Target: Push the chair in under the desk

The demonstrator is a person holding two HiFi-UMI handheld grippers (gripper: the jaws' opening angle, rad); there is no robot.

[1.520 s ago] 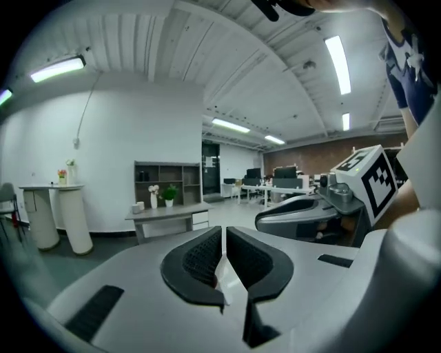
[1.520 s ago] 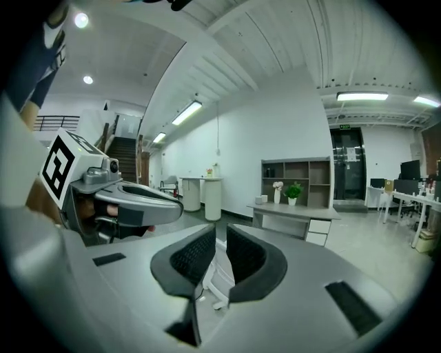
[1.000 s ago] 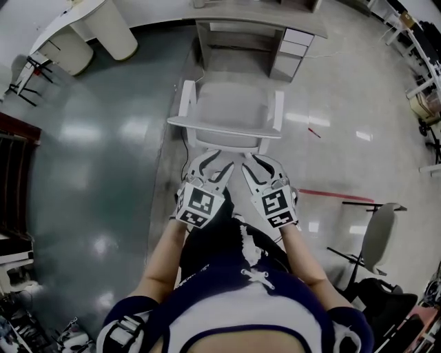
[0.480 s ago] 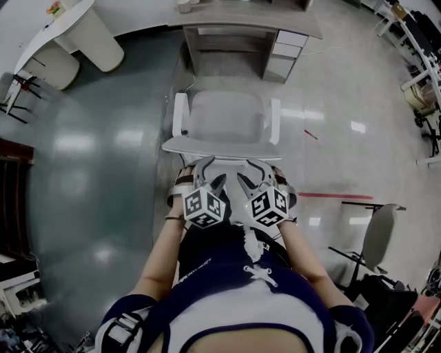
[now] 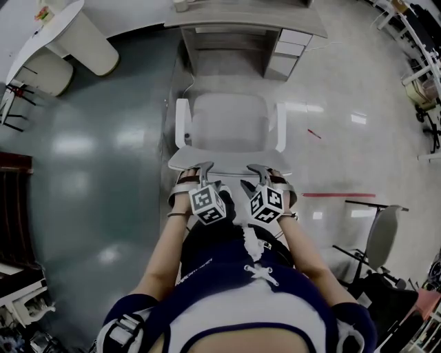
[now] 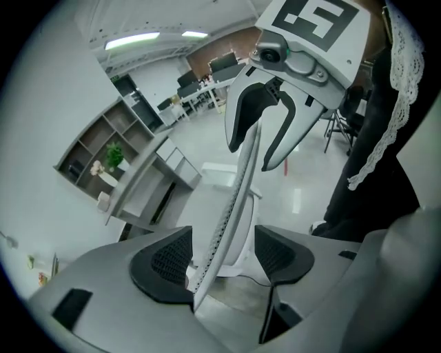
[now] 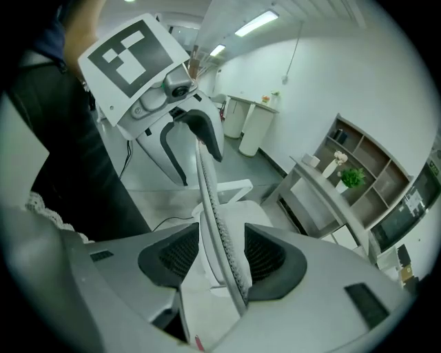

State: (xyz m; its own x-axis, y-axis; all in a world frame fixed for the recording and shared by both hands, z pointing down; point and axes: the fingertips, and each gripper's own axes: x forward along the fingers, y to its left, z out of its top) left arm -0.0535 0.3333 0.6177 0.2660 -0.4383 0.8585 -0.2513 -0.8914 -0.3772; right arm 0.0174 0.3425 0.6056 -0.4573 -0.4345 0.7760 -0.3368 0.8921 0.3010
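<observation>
A: Head view, far left first. What is at ten o'clock?
B: One white curved table (image 5: 65,31), upper left corner, well apart from everything else listed.

A: Next item?
B: One left gripper (image 5: 196,168), hand-held, at twelve o'clock from the person's torso, on the top edge of the backrest (image 5: 227,158). Its jaws stand wide and have just been opening. In the left gripper view the mesh edge runs between the pads (image 6: 165,258). It lies close by the left-hand pad, contact not certain, with a clear gap to the right-hand pad. Nothing is clamped.

A: And the task's thing?
B: One office chair (image 5: 231,124), white, with armrests, at centre. Its back is toward the person and its seat faces twelve o'clock. It stands in front of the desk (image 5: 241,21), near it, with the seat short of the knee space and not under it.

A: Next?
B: One right gripper (image 5: 265,171), hand-held, just beside the left one on the same top edge. Its jaws are also wide and have just been opening. In the right gripper view the backrest passes between the pads, close by the right-hand one, with a gap on the left. There is no grip.

A: Further right?
B: One drawer unit (image 5: 288,48) under the desk's right end, at one o'clock. One red strip (image 5: 337,195) on the floor at three o'clock. One second chair (image 5: 382,234) at four o'clock, well apart.
</observation>
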